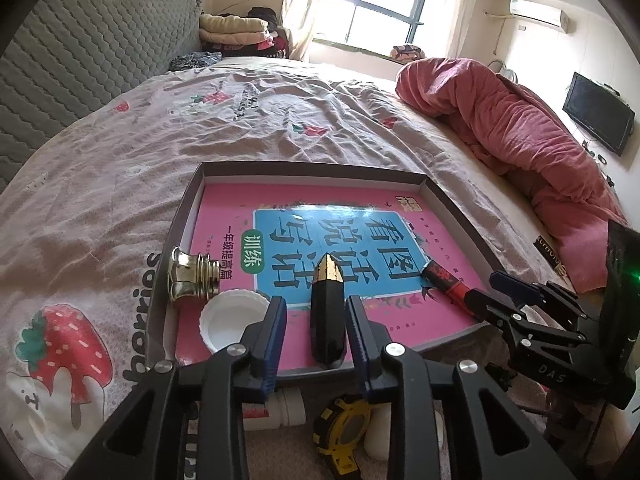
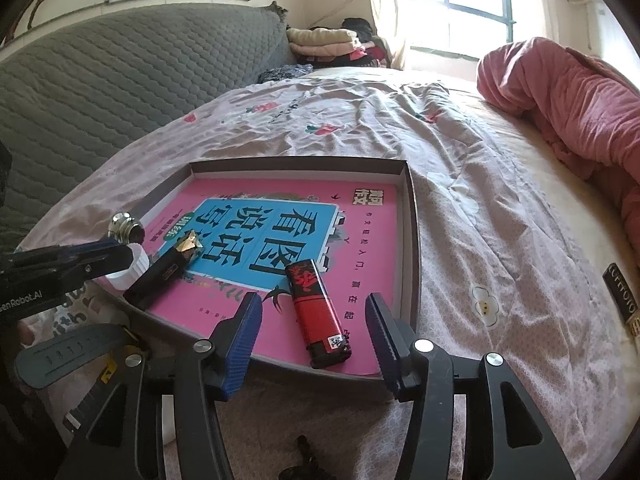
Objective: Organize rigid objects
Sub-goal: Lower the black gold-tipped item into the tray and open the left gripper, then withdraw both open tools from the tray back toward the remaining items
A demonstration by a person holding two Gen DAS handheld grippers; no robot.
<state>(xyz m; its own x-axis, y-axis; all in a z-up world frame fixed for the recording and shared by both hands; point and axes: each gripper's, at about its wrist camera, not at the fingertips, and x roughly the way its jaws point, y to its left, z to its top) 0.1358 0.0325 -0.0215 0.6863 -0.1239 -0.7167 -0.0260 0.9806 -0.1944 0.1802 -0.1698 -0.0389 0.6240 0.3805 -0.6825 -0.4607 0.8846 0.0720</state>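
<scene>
The pink book (image 2: 360, 240) in the tray bears large upside-down characters "看图说话写话" on its blue panel, with "训练" on a green oval. "DAS" marks the right gripper (image 1: 550, 378); the bedsheet (image 1: 136, 300) reads "berries".

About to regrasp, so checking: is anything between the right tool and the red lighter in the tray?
Nothing visible. The right tool is open, and the red lighter lies flat on the pink book in the tray, between the blue pads, neither pad touching it.
</scene>
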